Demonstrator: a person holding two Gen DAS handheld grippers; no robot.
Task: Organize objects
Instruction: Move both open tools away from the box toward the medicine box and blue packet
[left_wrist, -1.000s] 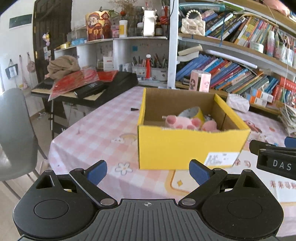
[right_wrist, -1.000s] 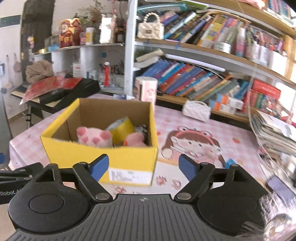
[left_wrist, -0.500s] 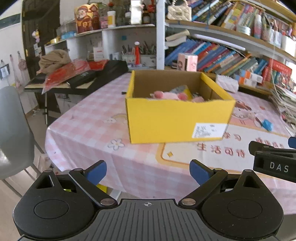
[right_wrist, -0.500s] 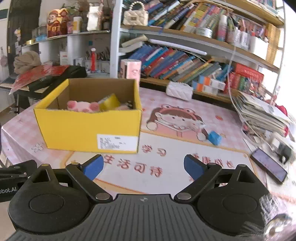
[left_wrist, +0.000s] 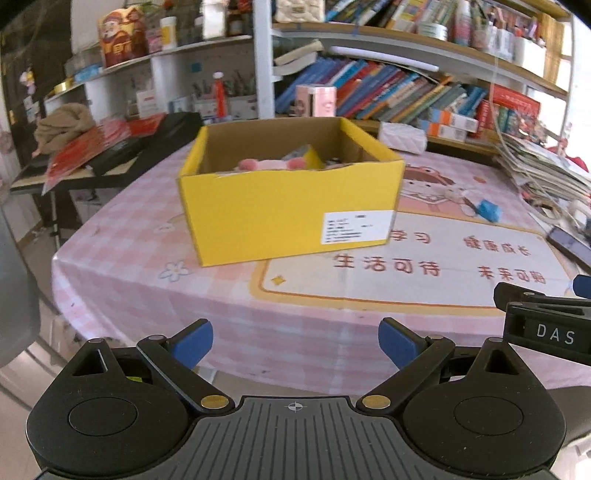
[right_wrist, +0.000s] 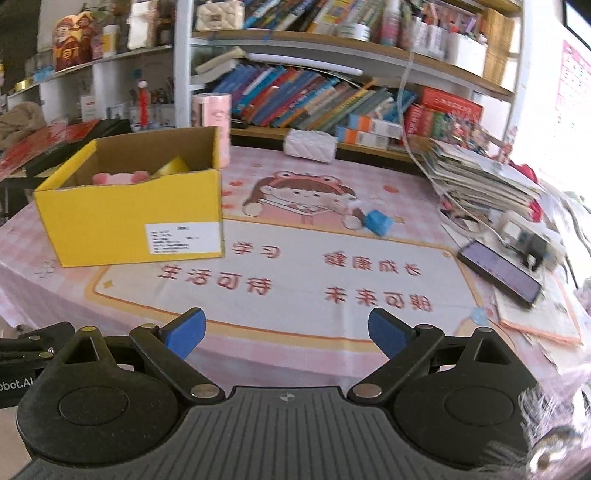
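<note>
- My left gripper (left_wrist: 295, 341) hangs near the worktop (left_wrist: 229, 306) edge, jaws spread, nothing between them;
- my right gripper (right_wrist: 286, 330) likewise, jaws wide apart and empty;
- the open yellow cardboard box (left_wrist: 291, 206) stands on the pink checked cloth, a pink plush toy (left_wrist: 273, 163) inside;
- a small blue block (right_wrist: 377, 221) lies well right of the box, beside the cartoon print; a dark phone (right_wrist: 498, 273) lies further right.

the near middle of the tablecloth (right_wrist: 295, 280) lies bare and passable. the yellow cardboard box (right_wrist: 136, 221) blocks the left, a blue eraser (right_wrist: 377, 222) sits mid-table, and a phone (right_wrist: 498, 273) and stacked papers (right_wrist: 480, 181) crowd the right edge.
</note>
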